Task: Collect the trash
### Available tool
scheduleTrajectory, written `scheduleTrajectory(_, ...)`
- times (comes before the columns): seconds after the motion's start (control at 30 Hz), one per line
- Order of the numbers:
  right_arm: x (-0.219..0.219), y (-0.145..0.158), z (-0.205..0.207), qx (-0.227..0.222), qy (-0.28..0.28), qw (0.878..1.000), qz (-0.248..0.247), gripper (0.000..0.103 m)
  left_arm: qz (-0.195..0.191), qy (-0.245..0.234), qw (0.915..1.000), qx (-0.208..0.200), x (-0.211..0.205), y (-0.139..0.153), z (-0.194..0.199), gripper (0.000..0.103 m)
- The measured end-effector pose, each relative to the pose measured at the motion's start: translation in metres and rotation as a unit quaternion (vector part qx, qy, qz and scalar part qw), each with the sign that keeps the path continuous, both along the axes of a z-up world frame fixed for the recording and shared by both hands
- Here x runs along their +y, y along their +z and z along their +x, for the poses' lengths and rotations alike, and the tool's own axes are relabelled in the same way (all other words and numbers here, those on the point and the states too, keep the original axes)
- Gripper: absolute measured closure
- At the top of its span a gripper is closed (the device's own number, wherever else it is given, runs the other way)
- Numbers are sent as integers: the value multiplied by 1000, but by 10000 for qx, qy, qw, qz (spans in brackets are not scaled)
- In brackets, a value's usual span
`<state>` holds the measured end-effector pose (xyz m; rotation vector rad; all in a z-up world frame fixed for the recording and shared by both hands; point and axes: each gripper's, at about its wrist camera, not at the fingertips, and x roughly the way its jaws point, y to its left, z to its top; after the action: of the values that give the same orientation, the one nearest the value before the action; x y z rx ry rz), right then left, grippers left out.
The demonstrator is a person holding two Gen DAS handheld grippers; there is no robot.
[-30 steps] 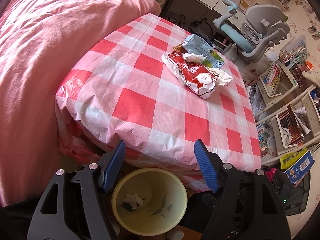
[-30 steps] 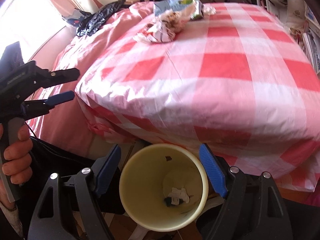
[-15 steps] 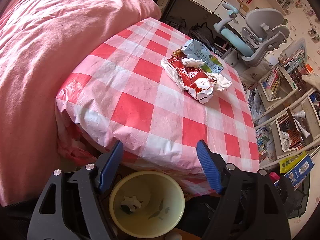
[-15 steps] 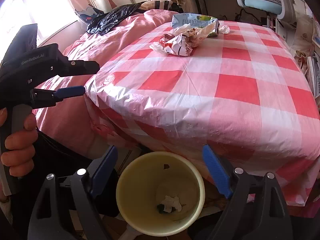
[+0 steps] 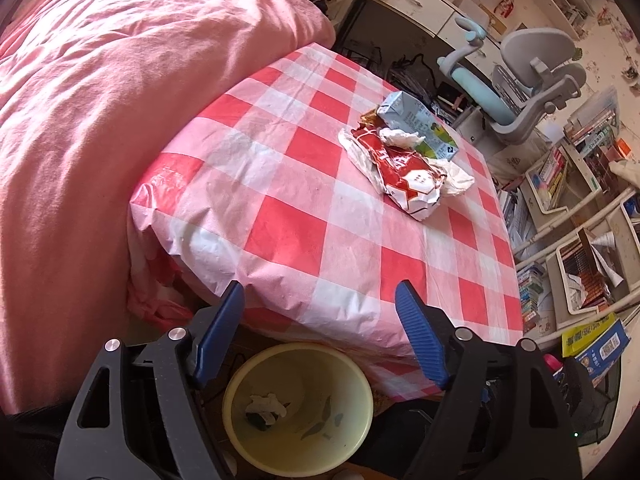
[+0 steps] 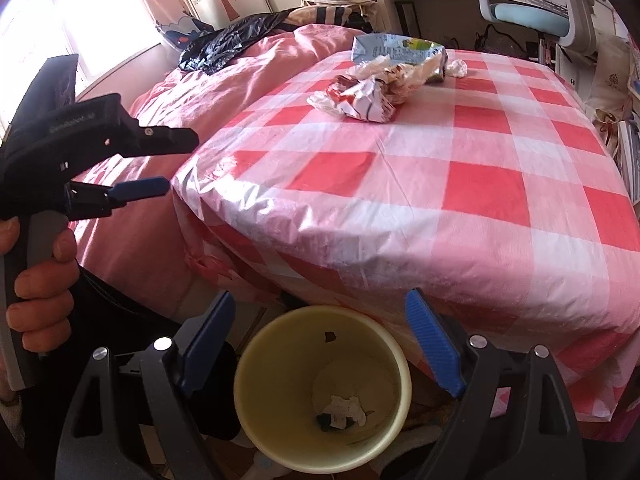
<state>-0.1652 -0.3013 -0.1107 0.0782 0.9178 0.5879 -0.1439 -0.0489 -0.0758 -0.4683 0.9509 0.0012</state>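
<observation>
A crumpled red-and-white wrapper (image 5: 404, 172) lies on the far part of the checked table (image 5: 304, 216), touching a blue-green drink carton (image 5: 416, 124) and white crumpled tissues (image 5: 400, 136). The right wrist view shows the wrapper (image 6: 360, 96), carton (image 6: 396, 50) and a tissue ball (image 6: 456, 67). A yellow bin (image 5: 298, 408) stands on the floor by the table's near edge, holding a white scrap; it also shows in the right wrist view (image 6: 322, 384). My left gripper (image 5: 320, 300) and right gripper (image 6: 320, 312) are open and empty above the bin. The left gripper also shows in the right wrist view (image 6: 160, 164).
A bed with a pink quilt (image 5: 100, 120) lies left of the table. A grey office chair (image 5: 528, 64) and a desk stand behind it. Shelves with books (image 5: 580, 200) are at the right. A black bag (image 6: 228, 44) lies on the bed.
Both grippers have risen and drawn back from the bin, so more of the table top shows. Both stay open and empty.
</observation>
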Motion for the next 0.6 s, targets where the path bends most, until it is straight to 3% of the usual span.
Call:
scheduleTrajectory(0.3, 24, 6, -8, -404, 441, 9977, -334, 17, 229, 33, 9997, -119, -2, 4, 0, 25)
scheduleTrajectory(0.6, 22, 8, -11, -506, 425, 9971, -366, 14, 448, 93, 9986, -272, -3, 11, -2, 20)
